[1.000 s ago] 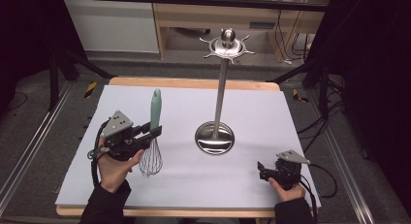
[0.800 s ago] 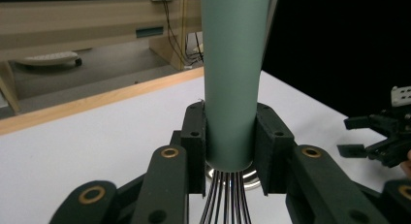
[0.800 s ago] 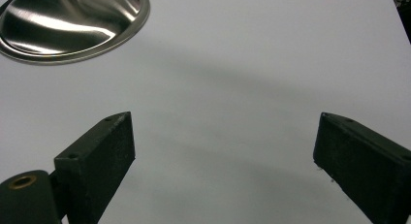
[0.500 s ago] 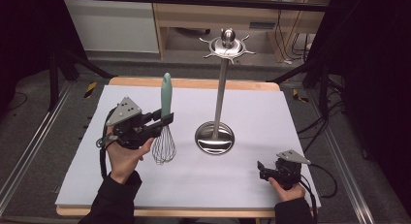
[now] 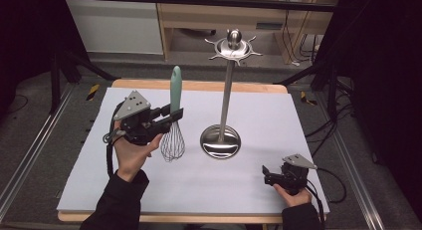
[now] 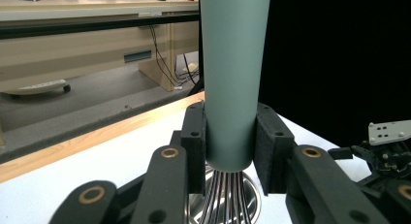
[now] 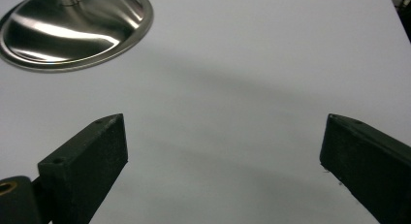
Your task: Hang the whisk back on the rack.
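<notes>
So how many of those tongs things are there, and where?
2. The left tongs are held up over the table's left side, shut on the whisk by its green handle. The right tongs rest near the front right corner, open and holding nothing.

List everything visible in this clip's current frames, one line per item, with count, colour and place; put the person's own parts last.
Wire whisk with a mint-green handle: one, green and silver, held upright above the left part of the table, handle up.
Steel utensil stand with a round base and hooked top: one, silver, at the table's centre.
White-topped table with a wooden edge: one, white and tan, under everything.
Wooden desk: one, tan, behind the table.
Left gripper: one, black, shut on the whisk handle.
Right gripper: one, black, open, low at the table's near right.
Hands in black sleeves: two, at the bottom edge.
</notes>
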Motion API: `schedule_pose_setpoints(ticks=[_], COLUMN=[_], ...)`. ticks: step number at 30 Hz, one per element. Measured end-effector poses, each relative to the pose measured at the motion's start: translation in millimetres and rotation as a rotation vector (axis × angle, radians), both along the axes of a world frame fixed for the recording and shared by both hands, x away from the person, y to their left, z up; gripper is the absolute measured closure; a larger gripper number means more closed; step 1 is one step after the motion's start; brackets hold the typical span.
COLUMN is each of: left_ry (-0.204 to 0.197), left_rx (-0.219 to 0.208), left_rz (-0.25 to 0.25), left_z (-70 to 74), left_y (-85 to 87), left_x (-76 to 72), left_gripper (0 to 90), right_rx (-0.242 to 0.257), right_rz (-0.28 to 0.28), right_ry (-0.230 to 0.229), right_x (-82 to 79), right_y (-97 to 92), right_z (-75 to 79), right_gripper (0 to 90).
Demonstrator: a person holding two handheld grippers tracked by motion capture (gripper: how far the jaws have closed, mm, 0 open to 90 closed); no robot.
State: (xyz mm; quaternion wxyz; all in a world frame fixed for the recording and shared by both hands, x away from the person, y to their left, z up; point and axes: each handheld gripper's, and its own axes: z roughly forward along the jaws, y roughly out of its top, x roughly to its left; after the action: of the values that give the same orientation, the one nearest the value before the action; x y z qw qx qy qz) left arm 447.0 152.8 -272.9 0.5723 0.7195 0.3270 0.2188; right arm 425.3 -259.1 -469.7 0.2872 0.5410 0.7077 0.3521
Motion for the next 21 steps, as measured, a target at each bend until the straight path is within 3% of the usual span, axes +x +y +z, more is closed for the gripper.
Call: schedule_pose_setpoints(ticks=[2,6,10,11,14,17,21], left_ry=[-0.006,-0.015,-0.021,-0.024,-0.026,-0.020,-0.040], left_rx=[0.006,0.016,0.023,0.023,0.015,0.012,0.019], left_rz=[-0.001,-0.003,-0.004,-0.006,-0.010,-0.018,-0.038], left_z=[3.9,9.1,12.8,15.2,18.0,21.5,28.1], left_y=[-2.3,-5.7,-7.8,-8.8,-10.3,-13.4,-22.1], left_x=[0.7,1.0,1.5,1.8,2.5,3.4,4.6], left_gripper=[68.6,68.6,68.6,68.6,68.6,68.6,68.6], right_rx=[-0.015,-0.038,-0.035,-0.011,-0.006,-0.002,0.009], right_rz=[-0.045,-0.072,-0.051,-0.001,0.040,0.044,0.034], right_ry=[0.023,0.025,0.038,0.063,0.067,0.059,0.042], right_x=[3.9,5.8,5.4,4.2,3.0,1.4,0.5], right_y=[4.3,10.0,10.5,8.7,7.3,8.0,5.3], right_z=[-1.1,-3.2,-4.3,-4.6,-5.0,-4.7,-2.5], right_gripper=[4.0,4.1,4.2,4.0,4.0,4.1,4.0])
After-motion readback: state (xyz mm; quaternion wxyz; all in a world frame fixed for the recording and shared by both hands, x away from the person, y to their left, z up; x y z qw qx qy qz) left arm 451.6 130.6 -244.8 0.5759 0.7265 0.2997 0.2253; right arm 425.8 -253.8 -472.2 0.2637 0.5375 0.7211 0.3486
